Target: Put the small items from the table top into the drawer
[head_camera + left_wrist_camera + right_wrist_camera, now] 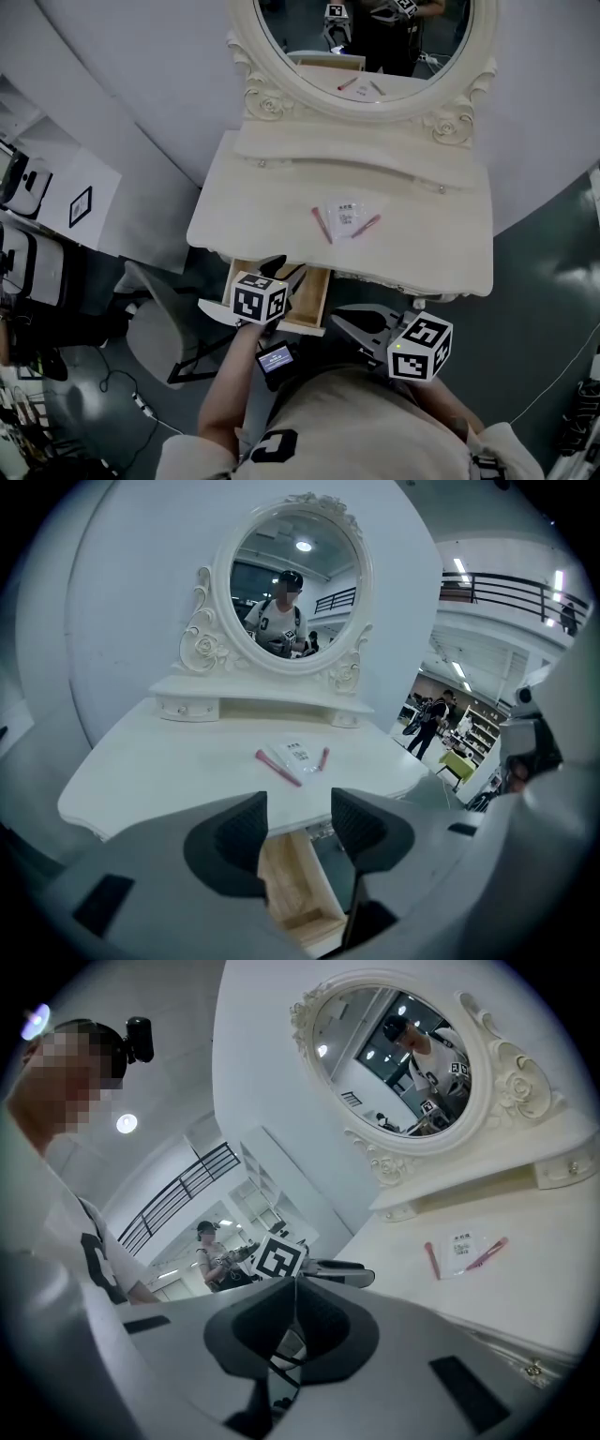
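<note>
Soft, even light comes down from ceiling lamps (126, 1123). The white table (441, 253) shows bright with faint shadows, while the floor (534, 309) lies dim and grey. Both gripper views bulge like a fisheye, darkening to black at the rounded corners.

The drawer (309, 292) gapes open below the table top (262, 225), whose back a raised shelf (356, 155) closes.

Beyond the left gripper (298, 810) and the right gripper (296, 1286), a cream dressing table (450, 255) with an ornate oval mirror (295, 592) stands against a curved pale wall (141, 84), with a grey chair (157, 326) on the dark floor (544, 314) to the left gripper's left.
</note>
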Action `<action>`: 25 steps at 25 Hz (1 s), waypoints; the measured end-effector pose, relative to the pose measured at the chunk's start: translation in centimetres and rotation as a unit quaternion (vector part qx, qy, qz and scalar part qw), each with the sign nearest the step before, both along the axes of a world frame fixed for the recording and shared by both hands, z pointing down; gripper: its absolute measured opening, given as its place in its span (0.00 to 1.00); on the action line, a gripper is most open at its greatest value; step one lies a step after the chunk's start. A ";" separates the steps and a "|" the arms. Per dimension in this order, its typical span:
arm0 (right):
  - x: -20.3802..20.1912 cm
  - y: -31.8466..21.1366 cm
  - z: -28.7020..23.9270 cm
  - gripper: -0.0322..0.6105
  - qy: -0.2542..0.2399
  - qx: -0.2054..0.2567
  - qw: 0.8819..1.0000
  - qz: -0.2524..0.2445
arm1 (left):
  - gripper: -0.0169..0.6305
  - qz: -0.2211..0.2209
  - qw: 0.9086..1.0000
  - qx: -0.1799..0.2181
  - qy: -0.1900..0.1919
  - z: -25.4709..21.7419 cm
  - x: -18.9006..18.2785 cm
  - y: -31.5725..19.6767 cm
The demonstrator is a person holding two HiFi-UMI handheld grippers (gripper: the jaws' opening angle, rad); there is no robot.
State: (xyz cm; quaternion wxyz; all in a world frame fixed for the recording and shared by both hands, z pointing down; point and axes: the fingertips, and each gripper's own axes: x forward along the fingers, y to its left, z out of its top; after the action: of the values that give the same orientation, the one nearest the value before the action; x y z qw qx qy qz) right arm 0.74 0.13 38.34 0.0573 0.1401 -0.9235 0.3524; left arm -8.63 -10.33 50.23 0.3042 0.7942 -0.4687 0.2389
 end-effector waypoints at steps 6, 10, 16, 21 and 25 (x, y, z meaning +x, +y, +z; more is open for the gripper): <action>1.7 -0.9 0.9 0.10 -0.008 -0.019 1.000 -0.008 | 0.43 0.003 1.000 -0.011 -0.025 1.0 1.6 -1.2; 2.8 -1.3 1.4 0.10 -0.012 -0.028 0.999 -0.008 | 0.43 0.005 0.999 -0.016 -0.039 1.6 2.6 -2.3; 4.3 -1.7 2.2 0.10 -0.014 -0.040 0.999 -0.005 | 0.43 -0.001 0.999 -0.028 -0.039 2.7 4.2 -4.7; 5.3 -2.4 2.6 0.10 -0.013 -0.047 0.999 0.000 | 0.42 -0.008 0.998 -0.042 -0.045 4.2 4.7 -7.0; 6.0 -3.0 3.0 0.10 -0.010 -0.050 0.999 0.006 | 0.42 -0.008 0.997 -0.051 -0.051 5.1 5.2 -8.2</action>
State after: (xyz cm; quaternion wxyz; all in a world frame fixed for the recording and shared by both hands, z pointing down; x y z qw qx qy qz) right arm 6.73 -2.84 41.30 0.0527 0.1388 -0.9045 0.3998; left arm -3.40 -18.50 55.28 0.3221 0.7608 -0.4766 0.3003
